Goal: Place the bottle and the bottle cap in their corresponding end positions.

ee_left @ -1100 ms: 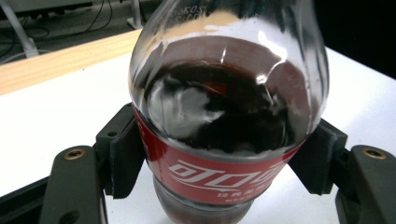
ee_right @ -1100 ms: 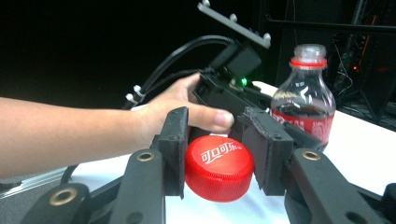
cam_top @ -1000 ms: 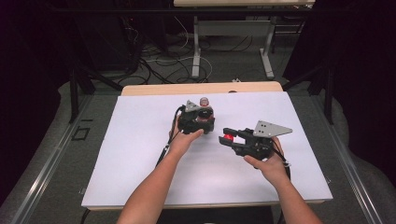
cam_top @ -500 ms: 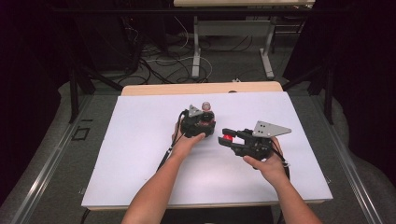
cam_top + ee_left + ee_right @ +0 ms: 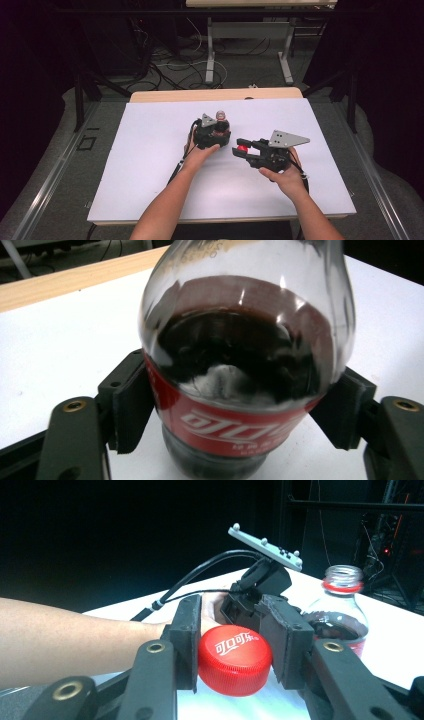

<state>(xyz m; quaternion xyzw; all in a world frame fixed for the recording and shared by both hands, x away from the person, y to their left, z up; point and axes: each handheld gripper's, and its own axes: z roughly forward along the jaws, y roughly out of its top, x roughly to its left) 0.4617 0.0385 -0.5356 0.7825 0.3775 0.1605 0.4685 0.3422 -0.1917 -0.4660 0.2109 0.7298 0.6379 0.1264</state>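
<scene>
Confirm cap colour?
Red with white lettering; the cap shows best in the right gripper view.

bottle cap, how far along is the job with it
Done: the red bottle cap is off the cola bottle, whose neck stands open. In hand: the right tool is shut on the cap, held apart from the bottle, while the left tool clamps the bottle at its red label, upright on the white table. Left: probably setting the cap down, or screwing it back on.
</scene>
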